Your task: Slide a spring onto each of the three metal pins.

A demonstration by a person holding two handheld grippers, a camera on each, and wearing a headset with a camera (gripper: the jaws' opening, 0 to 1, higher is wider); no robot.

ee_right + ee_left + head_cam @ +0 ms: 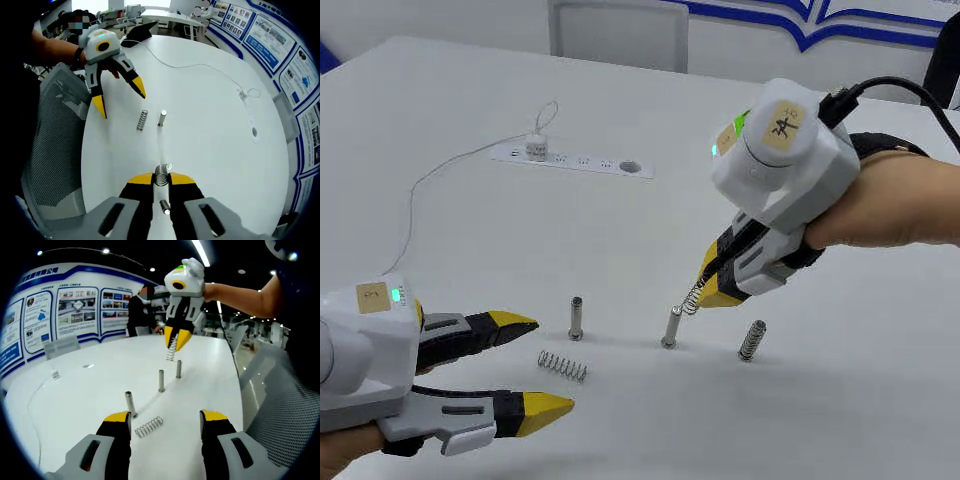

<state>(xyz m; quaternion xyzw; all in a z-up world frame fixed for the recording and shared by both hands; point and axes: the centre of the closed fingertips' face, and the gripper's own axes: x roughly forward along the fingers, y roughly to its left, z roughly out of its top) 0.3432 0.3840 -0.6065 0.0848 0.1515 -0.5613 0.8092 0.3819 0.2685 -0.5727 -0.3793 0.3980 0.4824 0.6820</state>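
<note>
The white surface (440,120) carries three upright metal pins in a row: the left pin (576,318) and the middle pin (672,327) are bare, and the right pin (752,340) is sleeved by a spring. The right tongs (717,296) are clamped on a second spring (693,297), tilted, with its lower end just beside the middle pin's top. The left tongs (545,362) stand apart near a loose spring (562,365) lying flat beside the left pin.

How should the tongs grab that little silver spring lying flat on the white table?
Pinch the small silver coil spring across its middle, coming from above with one tip on each long side. It lies flat on the white table, so both open ends stay free. The open left tongs are nearest.
</note>
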